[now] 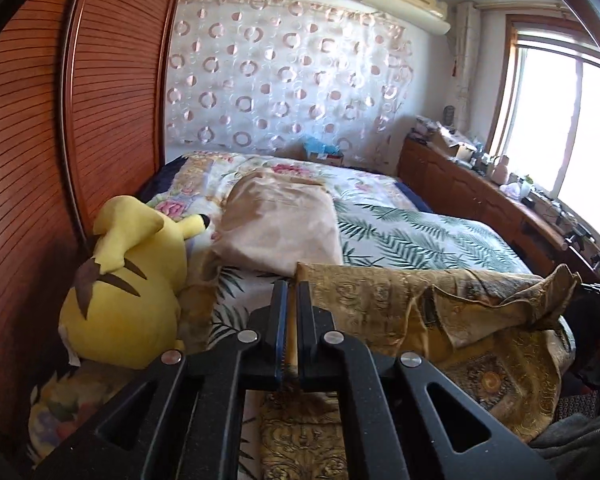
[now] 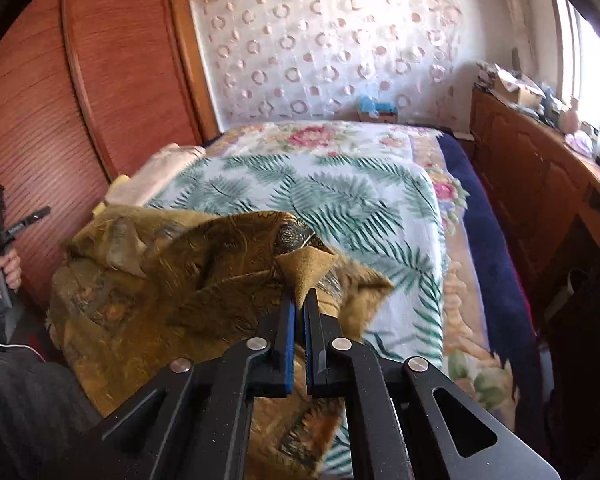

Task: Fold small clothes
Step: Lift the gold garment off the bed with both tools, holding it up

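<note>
Gold-patterned cloth point(image 1: 400, 304) hangs stretched over the bed point(image 2: 340, 184), each corner pinched in closed left tongs point(image 1: 293, 292) and right tongs point(image 2: 300, 304), likely readying a fold.

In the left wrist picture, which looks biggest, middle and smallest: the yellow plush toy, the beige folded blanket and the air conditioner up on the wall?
1. Yellow plush toy, though it lies nearest the camera
2. Beige folded blanket, nearly as big
3. Air conditioner, far off, so it looks small
</note>
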Tool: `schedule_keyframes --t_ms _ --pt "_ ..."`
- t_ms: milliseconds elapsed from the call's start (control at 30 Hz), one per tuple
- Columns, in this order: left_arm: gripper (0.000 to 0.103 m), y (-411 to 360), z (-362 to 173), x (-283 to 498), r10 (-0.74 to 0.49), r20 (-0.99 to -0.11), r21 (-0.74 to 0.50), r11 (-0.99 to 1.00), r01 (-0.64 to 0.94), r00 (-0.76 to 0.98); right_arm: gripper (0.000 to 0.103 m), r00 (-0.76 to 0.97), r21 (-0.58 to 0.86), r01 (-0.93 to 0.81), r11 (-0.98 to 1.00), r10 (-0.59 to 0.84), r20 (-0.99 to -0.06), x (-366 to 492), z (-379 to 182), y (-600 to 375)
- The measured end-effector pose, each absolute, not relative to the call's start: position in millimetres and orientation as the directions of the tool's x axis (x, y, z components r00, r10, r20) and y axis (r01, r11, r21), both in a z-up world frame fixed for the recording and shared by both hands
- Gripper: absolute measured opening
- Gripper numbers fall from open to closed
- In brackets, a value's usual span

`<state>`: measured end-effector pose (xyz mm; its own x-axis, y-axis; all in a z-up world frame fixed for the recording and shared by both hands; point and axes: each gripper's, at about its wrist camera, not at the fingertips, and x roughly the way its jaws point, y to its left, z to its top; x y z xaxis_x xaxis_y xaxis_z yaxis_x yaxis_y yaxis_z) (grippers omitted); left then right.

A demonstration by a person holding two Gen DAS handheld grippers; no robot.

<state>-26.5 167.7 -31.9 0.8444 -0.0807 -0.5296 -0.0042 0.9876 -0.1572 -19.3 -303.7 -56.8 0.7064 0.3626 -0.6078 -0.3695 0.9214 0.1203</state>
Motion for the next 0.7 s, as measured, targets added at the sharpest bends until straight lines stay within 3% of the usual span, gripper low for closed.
schedule_keyframes --t_ms 33,67,167,233,433,567,700 --pt "0.015 168 -33 -22 -0.074 -0.538 -0.146 0.989 -0.006 0.84 0.004 0.706 0.12 -0.358 0.926 0.352 -0.615 -16 -58 -304" --pt "0.031 168 -33 -19 -0.071 -0.542 -0.14 0.99 -0.007 0.838 0.007 0.708 0.118 -0.35 0.929 0.345 -0.616 -13 -58 -305" --pt "0.056 167 -32 -6 -0.082 -0.54 -0.134 0.991 0.01 0.838 0.013 0.726 0.092 -0.337 0.937 0.321 -0.608 -7 -51 -300" --pt "0.069 163 -31 6 -0.095 -0.542 -0.129 0.991 0.029 0.835 0.025 0.746 0.06 -0.324 0.944 0.294 -0.598 -8 -47 -299" --pt "0.074 157 -36 47 -0.11 -0.573 -0.116 0.992 0.052 0.812 0.048 0.781 0.01 -0.3 0.954 0.251 -0.571 -1 -33 -291" --pt "0.074 155 -44 73 -0.11 -0.607 -0.104 0.993 0.058 0.787 0.053 0.786 0.0 -0.286 0.958 0.234 -0.572 19 -43 -287" --pt "0.075 158 -59 94 -0.099 -0.658 -0.099 0.994 0.045 0.746 0.054 0.745 -0.004 -0.293 0.956 0.226 -0.627 53 -67 -276"
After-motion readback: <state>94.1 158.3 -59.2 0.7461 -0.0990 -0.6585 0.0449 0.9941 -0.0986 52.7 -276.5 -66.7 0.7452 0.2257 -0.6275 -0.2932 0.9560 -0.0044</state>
